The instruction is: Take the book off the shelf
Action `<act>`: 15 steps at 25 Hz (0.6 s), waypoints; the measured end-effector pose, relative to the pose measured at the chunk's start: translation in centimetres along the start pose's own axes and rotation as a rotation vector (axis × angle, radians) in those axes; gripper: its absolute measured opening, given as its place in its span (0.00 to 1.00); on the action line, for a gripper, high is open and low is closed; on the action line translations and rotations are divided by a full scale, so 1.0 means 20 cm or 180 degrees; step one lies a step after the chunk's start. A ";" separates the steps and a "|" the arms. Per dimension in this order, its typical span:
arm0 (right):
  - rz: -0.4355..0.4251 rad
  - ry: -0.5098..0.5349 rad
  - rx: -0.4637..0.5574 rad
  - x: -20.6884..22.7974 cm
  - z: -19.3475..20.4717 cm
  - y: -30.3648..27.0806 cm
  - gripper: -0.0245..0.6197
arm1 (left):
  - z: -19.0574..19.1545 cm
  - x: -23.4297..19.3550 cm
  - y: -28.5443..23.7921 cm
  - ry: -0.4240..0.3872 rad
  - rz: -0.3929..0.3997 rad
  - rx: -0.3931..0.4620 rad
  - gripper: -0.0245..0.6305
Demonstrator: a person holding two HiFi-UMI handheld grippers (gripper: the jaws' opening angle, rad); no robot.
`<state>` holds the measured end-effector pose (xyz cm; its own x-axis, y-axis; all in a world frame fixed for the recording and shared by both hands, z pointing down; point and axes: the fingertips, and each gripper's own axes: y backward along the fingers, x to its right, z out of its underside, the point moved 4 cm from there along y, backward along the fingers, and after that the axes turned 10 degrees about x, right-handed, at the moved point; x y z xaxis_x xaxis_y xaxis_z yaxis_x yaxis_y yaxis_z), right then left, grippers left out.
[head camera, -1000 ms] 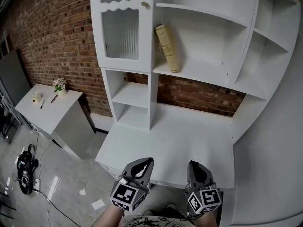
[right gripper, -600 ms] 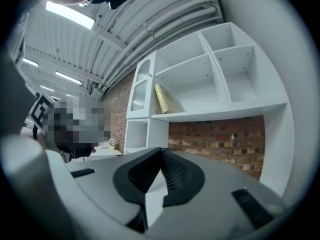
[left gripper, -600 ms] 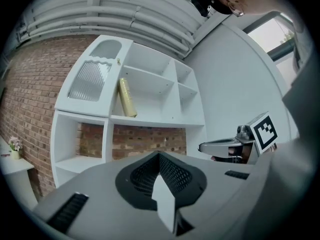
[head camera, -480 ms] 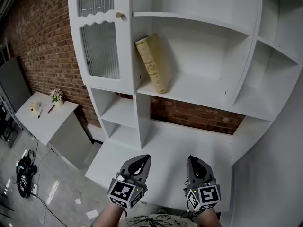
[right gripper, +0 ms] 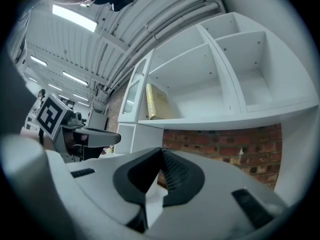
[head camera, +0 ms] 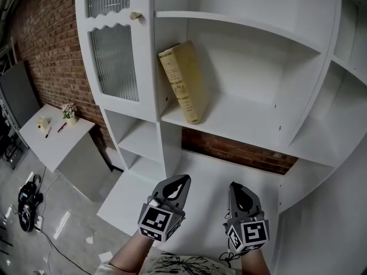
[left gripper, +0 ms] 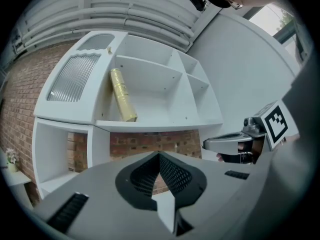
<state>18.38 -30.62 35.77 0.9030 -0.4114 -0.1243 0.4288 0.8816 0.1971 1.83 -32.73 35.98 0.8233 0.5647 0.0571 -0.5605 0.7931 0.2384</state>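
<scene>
A yellowish book point(head camera: 182, 82) leans to the left against the side wall of a white shelf unit point(head camera: 241, 113); it also shows as the book point(left gripper: 122, 95) in the left gripper view and the book point(right gripper: 156, 102) in the right gripper view. My left gripper point(head camera: 182, 182) is held low in front of the desk surface, shut with nothing between its jaws. My right gripper point(head camera: 236, 189) is beside it, also shut and empty. Both are well below and short of the book.
A cabinet door with ribbed glass point(head camera: 114, 62) and a round knob point(head camera: 135, 16) stands left of the book. A white desk surface point(head camera: 206, 182) lies under the shelves. A small side table point(head camera: 54, 133) with a flower pot is at the left, and cables point(head camera: 26, 202) lie on the floor.
The view has come closer to the shelf unit, and the book appears larger and lower in the frame. Both grippers stay shut, side by side, and have risen slightly.
</scene>
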 end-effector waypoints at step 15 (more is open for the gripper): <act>-0.0012 0.0129 -0.0052 -0.09 0.04 -0.23 0.04 | -0.49 -0.38 -0.43 0.0352 -0.0129 0.0137 0.55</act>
<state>14.78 -34.13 35.86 0.8993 -0.4052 -0.1644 0.4313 0.8839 0.1808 -0.51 -41.56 23.91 0.8290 0.5560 -0.0602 -0.5207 0.8066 0.2799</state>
